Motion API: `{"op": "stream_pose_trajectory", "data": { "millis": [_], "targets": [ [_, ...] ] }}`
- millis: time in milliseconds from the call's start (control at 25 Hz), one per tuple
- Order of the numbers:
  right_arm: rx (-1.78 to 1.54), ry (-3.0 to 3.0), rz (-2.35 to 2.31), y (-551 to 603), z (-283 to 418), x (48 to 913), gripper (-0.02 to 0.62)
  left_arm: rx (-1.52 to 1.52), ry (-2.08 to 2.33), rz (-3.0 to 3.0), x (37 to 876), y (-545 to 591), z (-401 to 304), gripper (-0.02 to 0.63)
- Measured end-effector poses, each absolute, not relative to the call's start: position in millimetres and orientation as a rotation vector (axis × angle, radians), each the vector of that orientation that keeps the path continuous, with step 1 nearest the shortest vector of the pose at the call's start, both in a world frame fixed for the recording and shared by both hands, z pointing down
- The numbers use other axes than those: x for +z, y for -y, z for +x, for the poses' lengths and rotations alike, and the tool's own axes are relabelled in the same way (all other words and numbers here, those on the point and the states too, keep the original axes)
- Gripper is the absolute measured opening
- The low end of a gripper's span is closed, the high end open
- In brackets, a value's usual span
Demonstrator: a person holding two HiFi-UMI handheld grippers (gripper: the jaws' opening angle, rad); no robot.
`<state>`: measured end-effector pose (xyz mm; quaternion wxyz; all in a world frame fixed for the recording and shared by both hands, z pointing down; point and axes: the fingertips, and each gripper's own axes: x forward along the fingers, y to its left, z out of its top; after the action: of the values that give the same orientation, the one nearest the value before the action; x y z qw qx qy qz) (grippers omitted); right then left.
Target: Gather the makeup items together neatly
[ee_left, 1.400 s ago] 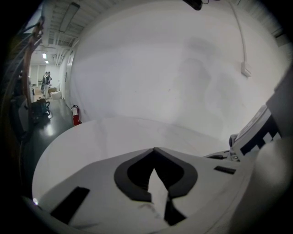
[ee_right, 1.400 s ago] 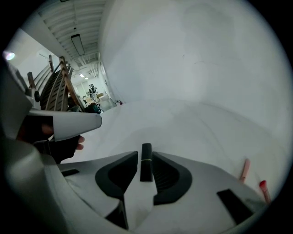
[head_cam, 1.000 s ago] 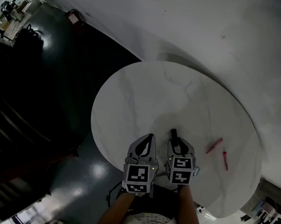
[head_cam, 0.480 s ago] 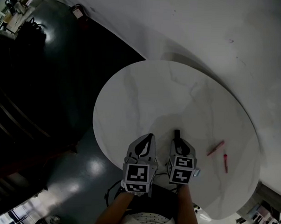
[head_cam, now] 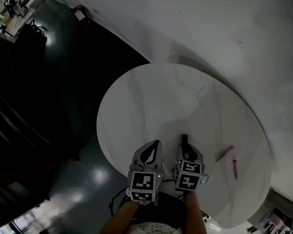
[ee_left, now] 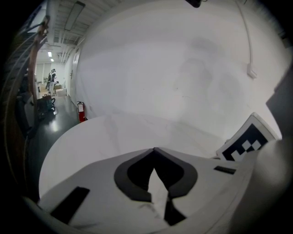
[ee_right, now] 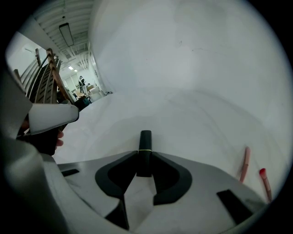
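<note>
A black lipstick tube [head_cam: 184, 139] with a thin gold band [ee_right: 145, 150] stands out from between the pads of my right gripper [head_cam: 185, 146]. The jaws have just been closing and now press on the tube's sides, in the right gripper view [ee_right: 144, 158] too. My left gripper [head_cam: 157, 143] sits beside it to the left, shut with nothing in it [ee_left: 154, 150]. To the right, a pink pencil [head_cam: 224, 153] and a red-tipped pencil [head_cam: 234, 169] lie on the round white marble table [head_cam: 152, 95], apart from both grippers.
The table's near edge [head_cam: 110, 158] runs just under the grippers, with dark glossy floor [head_cam: 51, 85] to the left. A pale wall [head_cam: 227, 40] rises behind the table. In the right gripper view the pencils [ee_right: 245, 163] lie at the far right.
The head view has shifted slightly. Both grippers stay at the same place by the table's near edge, and the black tube stays between the right jaws.
</note>
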<state>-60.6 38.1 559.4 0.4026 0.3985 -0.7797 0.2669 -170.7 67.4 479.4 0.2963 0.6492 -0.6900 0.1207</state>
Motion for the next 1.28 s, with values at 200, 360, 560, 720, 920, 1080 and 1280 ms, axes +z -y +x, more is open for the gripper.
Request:
{"op": "stream_pose_trajectory", "data": {
  "millis": [200,360,560,720,920,1080,1280],
  "targets": [
    [0.68,1.968,1.013,-38,-61,559,0.12,0.314,1.839,1.728,476,-69,-171,0.038],
    [0.684,1.967,1.025,-39,-60,559,0.12,0.307,1.845,1.734,474,-70,-171,0.038],
    [0.717,1.986,1.04,-36,-60,552,0.118,0.305,1.851,1.753,467,-69,-171,0.038],
    [0.71,2.0,1.071,-31,-56,540,0.118,0.304,1.842,1.774,461,-65,-168,0.038],
    [0.741,1.988,1.139,-22,-46,530,0.118,0.297,1.84,1.796,454,-53,-164,0.037],
    [0.751,1.981,1.2,-8,-38,522,0.118,0.289,1.826,1.825,448,-42,-160,0.038],
    [0.765,1.969,1.288,14,-26,509,0.118,0.29,1.822,1.873,439,-20,-160,0.038]
  ]
}}
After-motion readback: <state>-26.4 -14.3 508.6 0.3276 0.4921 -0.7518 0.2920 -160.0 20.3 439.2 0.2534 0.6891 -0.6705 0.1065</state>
